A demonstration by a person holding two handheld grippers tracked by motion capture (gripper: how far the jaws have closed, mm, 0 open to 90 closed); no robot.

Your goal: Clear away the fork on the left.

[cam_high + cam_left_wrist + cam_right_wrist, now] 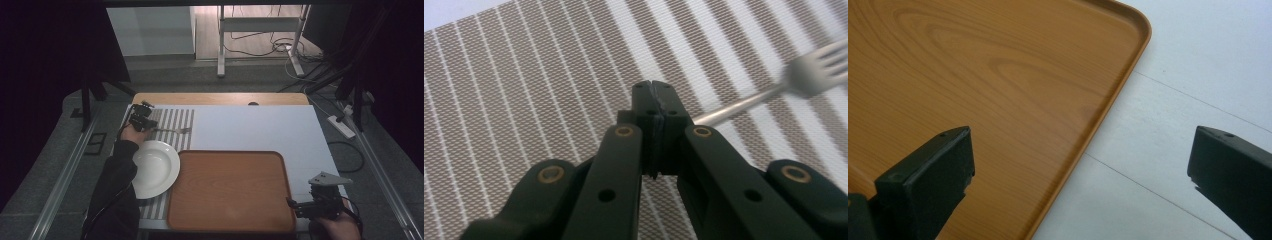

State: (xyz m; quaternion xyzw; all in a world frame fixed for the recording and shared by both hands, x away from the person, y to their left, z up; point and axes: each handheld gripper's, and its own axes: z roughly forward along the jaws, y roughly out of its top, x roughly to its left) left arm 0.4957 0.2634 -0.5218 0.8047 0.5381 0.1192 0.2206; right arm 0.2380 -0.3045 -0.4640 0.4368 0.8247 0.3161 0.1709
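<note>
At the table's far left, my left gripper [151, 127] is shut on the handle of a metal fork [175, 130]. The fork's tines point right over a striped placemat [172, 117]. In the left gripper view the jaws [655, 92] are pressed together, and the fork [809, 75] sticks out to the upper right, blurred, above the striped placemat [524, 90]. A white plate [157, 167] lies on the placemat near my left sleeve. My right gripper [292, 206] stands open at the front right corner of a wooden tray [230, 190]. Its jaws [1080, 160] straddle the tray's rim [1108, 110] with nothing between them.
The bare tray takes up the front middle of the white table top [260, 127]. The plate's right edge meets the tray's left rim. A wooden strip [220, 98] runs along the table's far edge. Cables and a power strip [341, 126] lie on the floor to the right.
</note>
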